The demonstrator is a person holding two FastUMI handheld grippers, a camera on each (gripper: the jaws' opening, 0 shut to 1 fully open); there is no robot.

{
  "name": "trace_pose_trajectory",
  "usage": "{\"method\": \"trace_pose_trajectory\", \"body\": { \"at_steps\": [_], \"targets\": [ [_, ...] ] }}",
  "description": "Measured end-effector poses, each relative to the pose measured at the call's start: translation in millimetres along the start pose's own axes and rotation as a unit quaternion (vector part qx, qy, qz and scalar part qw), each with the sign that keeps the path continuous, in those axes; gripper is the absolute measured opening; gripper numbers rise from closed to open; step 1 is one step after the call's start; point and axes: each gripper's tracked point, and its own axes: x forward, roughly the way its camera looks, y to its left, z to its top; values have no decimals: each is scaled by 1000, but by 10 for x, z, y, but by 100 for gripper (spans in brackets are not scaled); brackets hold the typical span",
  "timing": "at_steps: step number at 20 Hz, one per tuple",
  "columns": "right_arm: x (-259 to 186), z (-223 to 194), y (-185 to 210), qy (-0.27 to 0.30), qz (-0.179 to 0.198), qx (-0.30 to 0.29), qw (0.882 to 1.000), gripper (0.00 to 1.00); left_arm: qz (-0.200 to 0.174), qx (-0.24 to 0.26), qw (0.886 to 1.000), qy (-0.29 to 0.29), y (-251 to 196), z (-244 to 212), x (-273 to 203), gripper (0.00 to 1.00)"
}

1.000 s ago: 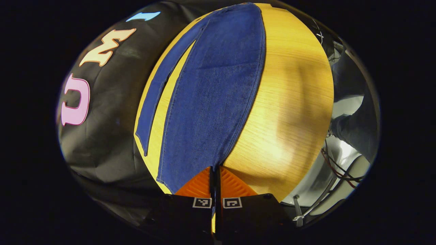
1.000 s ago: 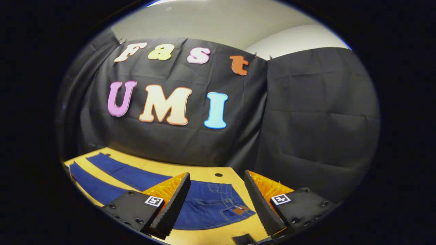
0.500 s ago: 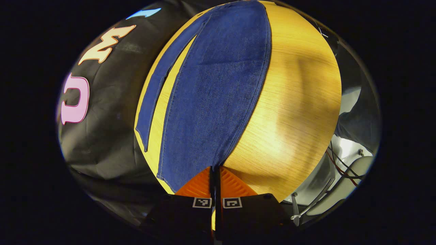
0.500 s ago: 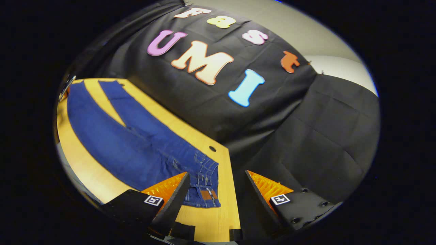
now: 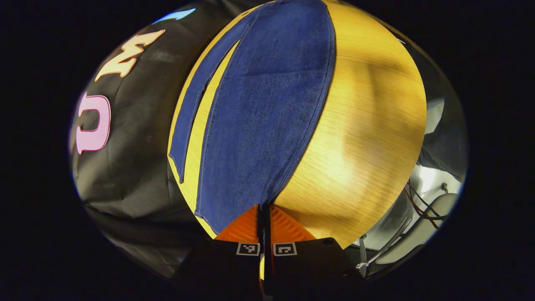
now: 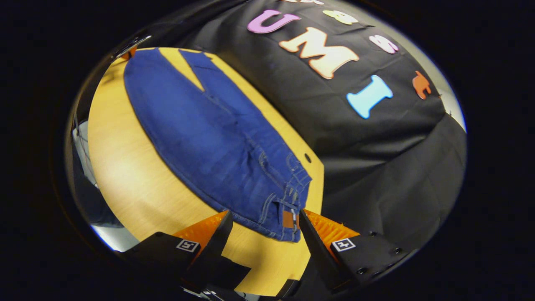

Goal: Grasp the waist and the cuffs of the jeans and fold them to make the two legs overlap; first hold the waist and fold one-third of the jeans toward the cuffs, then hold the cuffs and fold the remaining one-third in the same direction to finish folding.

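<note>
The left gripper [image 5: 263, 209] pinches a cuff of the jeans [image 5: 267, 117], anchoring that end. The right gripper [image 6: 264, 228] hangs wide open, empty, lined up on the waist [image 6: 288, 209] to lift it.

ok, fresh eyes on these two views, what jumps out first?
The blue jeans spread flat along the yellow wooden table, legs still apart in a V. In the left gripper view, the left gripper is shut on the cuff of the nearer leg at the table's end. In the right gripper view, the right gripper hangs open just above the waist.
</note>
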Motion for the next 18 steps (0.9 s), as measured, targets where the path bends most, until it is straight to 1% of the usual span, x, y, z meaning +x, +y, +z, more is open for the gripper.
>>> {"method": "trace_pose_trajectory", "body": {
  "at_steps": [2, 4, 6, 8, 11, 12, 14, 16, 17, 18],
  "targets": [
    [89, -119, 126, 17, 23, -12, 1000, 99, 0, -3, 1000, 4, 3, -1, 7, 0],
    [165, -157, 166, 28, 32, -32, 999, 99, 0, 0, 1000, 7, 2, 5, 4, 0],
    [265, -200, 282, 42, 54, -51, 996, 99, 1, -2, 1000, 11, 3, 1, 4, 0],
    [366, -118, 265, 35, 52, -78, 995, 98, 1, -4, 1000, 14, 3, 5, 2, 0],
    [506, -85, 228, 34, 48, -101, 993, 92, 2, 1, 1000, 16, 3, 3, 11, 0],
    [554, -49, 214, 31, 47, -112, 992, 92, 1, 3, 1000, 16, -4, 8, 4, 0],
    [647, -52, 249, 28, 58, -133, 989, 90, 0, 0, 1000, 18, -3, 4, 4, 0],
    [691, -40, 298, 32, 67, -144, 987, 71, -1, -6, 1000, 19, -3, 3, 7, 0],
    [705, -67, 350, 36, 73, -146, 986, 60, -1, -7, 1000, 19, -3, 5, 9, 0],
    [713, -82, 393, 40, 80, -147, 985, 45, 0, -7, 1000, 18, -2, 2, 13, 0]
  ]
}}
